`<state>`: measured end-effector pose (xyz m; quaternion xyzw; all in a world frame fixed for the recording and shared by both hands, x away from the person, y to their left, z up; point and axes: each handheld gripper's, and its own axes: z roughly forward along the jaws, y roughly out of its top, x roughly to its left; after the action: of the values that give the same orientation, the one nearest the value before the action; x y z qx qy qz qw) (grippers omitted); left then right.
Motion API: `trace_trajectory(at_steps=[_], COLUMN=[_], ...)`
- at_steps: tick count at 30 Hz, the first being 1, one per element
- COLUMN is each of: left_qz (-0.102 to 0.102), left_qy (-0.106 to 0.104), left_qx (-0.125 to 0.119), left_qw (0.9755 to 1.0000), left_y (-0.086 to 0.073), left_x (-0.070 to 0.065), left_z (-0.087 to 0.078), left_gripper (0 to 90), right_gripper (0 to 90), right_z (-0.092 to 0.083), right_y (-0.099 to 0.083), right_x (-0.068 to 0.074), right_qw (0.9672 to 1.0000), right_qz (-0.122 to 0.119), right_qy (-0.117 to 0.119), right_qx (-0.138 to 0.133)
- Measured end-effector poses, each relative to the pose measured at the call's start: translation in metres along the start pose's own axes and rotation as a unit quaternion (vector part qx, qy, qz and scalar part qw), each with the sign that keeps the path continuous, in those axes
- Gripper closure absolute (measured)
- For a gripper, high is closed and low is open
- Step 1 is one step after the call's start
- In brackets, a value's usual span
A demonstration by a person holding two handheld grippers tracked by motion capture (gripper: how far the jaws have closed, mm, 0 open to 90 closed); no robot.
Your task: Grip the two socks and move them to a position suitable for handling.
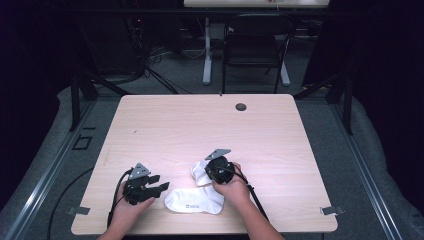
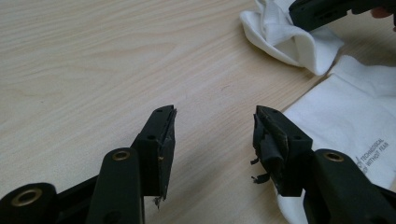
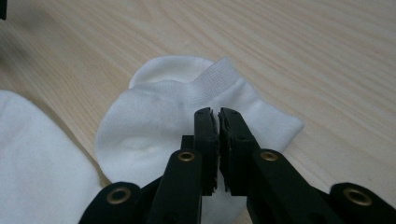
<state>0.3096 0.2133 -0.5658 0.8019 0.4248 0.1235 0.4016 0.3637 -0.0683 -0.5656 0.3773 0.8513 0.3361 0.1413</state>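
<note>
Scene: a pale wooden desk (image 1: 200, 125) seen from above, with a person's two forearms coming in from the near edge, each hand holding a set of black tongs.
Socks: two white socks lie near the front edge of the desk, between the hands. The flat sock (image 1: 194, 200) lies nearer the person; the crumpled sock (image 1: 200, 172) lies just behind it, under the right hand's tool.
Left tongs (image 1: 161, 187): released, jaws spread wide over bare wood, with nothing between them; the tips point towards the flat sock.
Right tongs (image 3: 218, 116): nearly clenched, a thin slit between the jaws, tips just above the crumpled sock; I cannot tell whether any cloth is pinched.
Left tongs camera alone: grey printed lettering on the flat sock (image 2: 345, 112), reading "TECHNOLOGICAL" and "WITHOUT FEAR"; frayed padding hangs from one jaw.
Right tongs camera alone: the ribbed cuff of the crumpled sock (image 3: 187, 107) and its knit weave.
High camera alone: a dark round grommet (image 1: 241, 106) near the desk's far edge, and a black chair (image 1: 255, 45) beyond.
</note>
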Motion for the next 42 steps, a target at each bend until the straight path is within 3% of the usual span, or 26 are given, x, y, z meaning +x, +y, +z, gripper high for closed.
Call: trace_trajectory(at_steps=[6,9,14,21,23,24,25,30,42], left_qz=[-0.003,-0.007,-0.007,-0.006,-0.006,-0.006,-0.006,-0.007,-0.004], left_qy=[0.0,0.001,0.003,0.0,0.0,0.0,0.0,0.001,0.002], left_qx=[-0.002,-0.003,-0.003,-0.003,-0.003,-0.004,-0.004,-0.004,-0.005], left_qw=[1.0,1.0,1.0,1.0,1.0,1.0,1.0,1.0,1.0], left_y=[0.0,0.0,0.0,0.0,0.0,0.0,0.0,0.0,0.0], left_x=[0.002,0.002,0.002,0.003,0.003,0.003,0.003,0.003,0.003], left_z=[-0.001,-0.001,-0.001,-0.002,-0.002,-0.002,-0.002,-0.001,-0.002], left_gripper=[49.1,49.2,49.1,49.1,49.2,49.1,49.1,49.1,49.1], right_gripper=[80.7,75.3,70.6,65.4,66.5,72.2,72.2,88.7,89.9], right_z=[-0.009,-0.011,-0.005,-0.002,0.001,0.003,0.003,0.002,-0.016], right_y=[0.005,0.009,0.017,0.019,0.019,0.018,0.018,0.017,0.022], right_x=[0.003,0.011,0.032,0.045,0.046,0.046,0.046,0.046,0.048], right_qw=[0.9999,0.9998,0.9997,0.9994,0.9994,0.9994,0.9994,0.9995,0.999], right_qz=[0.008,0.009,-0.011,-0.021,-0.03,-0.034,-0.034,-0.029,-0.036], right_qy=[-0.007,0.004,0.015,0.018,0.007,-0.001,-0.001,0.005,0.009], right_qx=[-0.013,-0.019,-0.019,-0.022,-0.013,0.0,0.0,0.005,-0.027])
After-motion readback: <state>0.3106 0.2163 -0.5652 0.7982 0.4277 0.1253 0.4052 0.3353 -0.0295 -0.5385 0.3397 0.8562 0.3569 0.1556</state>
